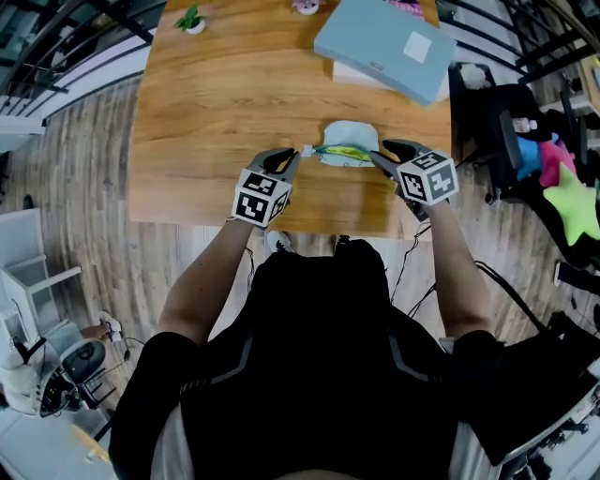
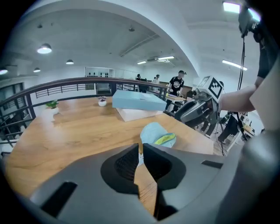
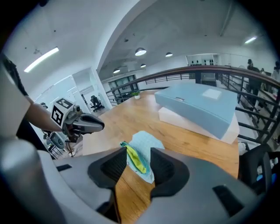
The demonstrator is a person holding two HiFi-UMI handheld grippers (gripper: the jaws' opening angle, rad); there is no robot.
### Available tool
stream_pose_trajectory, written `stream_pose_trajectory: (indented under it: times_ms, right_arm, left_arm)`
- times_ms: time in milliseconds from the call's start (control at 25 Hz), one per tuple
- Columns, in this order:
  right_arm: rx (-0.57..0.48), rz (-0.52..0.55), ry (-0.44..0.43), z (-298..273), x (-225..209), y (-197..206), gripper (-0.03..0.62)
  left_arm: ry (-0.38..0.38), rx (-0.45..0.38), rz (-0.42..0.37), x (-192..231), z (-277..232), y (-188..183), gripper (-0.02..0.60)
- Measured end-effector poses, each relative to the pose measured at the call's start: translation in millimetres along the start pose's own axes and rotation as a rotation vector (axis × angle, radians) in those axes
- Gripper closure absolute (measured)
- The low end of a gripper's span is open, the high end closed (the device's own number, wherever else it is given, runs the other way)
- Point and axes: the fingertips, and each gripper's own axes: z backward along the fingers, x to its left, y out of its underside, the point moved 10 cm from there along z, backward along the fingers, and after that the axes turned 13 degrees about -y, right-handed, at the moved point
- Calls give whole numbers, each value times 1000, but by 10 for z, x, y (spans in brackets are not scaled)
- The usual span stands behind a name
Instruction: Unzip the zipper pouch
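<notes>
Nearest the viewer, at the near edge of the wooden table (image 1: pixel 234 94), the right gripper (image 1: pixel 382 153) stood with jaws apart astride the right end of the zipper pouch (image 1: pixel 349 141), not pressing it. The left gripper (image 1: pixel 296 157) was clamped shut on the small zipper pull (image 1: pixel 307 150). The fabric appeared soft, light and apt to slide, so it was judged best anchored at an end seam and drawn by the pull.

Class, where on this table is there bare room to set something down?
Bare: the table's wide left and middle, between potted plant, stacked boxes and zipper pouch. Crowded: the near edge, where left hand-held gripper and right hand-held gripper flank the pouch.
</notes>
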Motion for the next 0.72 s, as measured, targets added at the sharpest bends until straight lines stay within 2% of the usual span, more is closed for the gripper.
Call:
stream_pose_trajectory:
  times_ms: [160, 360, 720]
  right_arm:
    - [-96, 21, 43, 275, 241, -188, 416]
    - [-240, 42, 66, 629, 633, -479, 422]
    - [-403, 181, 197, 1136, 1299, -915, 448]
  left_arm:
    - [-13, -89, 49, 125, 313, -166, 546]
    - [-27, -223, -48, 126, 801, -443, 546]
    - [-40, -423, -31, 227, 1663, -1005, 546]
